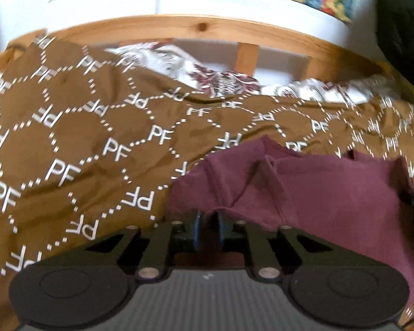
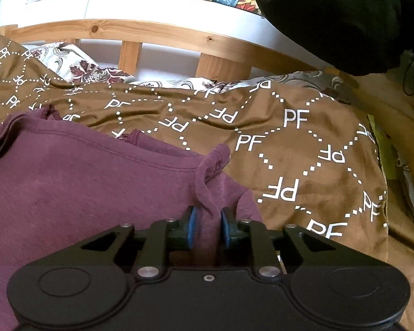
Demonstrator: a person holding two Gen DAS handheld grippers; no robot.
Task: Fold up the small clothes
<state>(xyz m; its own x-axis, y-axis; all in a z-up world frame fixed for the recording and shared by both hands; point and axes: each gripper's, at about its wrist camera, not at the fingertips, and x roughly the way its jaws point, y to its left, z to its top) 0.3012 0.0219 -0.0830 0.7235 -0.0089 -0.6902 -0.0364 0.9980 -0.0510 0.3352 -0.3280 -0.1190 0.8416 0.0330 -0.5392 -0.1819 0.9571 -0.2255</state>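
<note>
Maroon garment [image 2: 82, 182] between hand-held gripper [image 2: 207, 227] pads

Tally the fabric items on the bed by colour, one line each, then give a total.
Maroon: 1, the maroon garment, pinched by the left gripper and the right gripper.
Brown with white PF lettering: 1, the brown cover under it.
White with dark red floral print: 1, the floral bedding by the wooden headboard.
Total: 3
</note>
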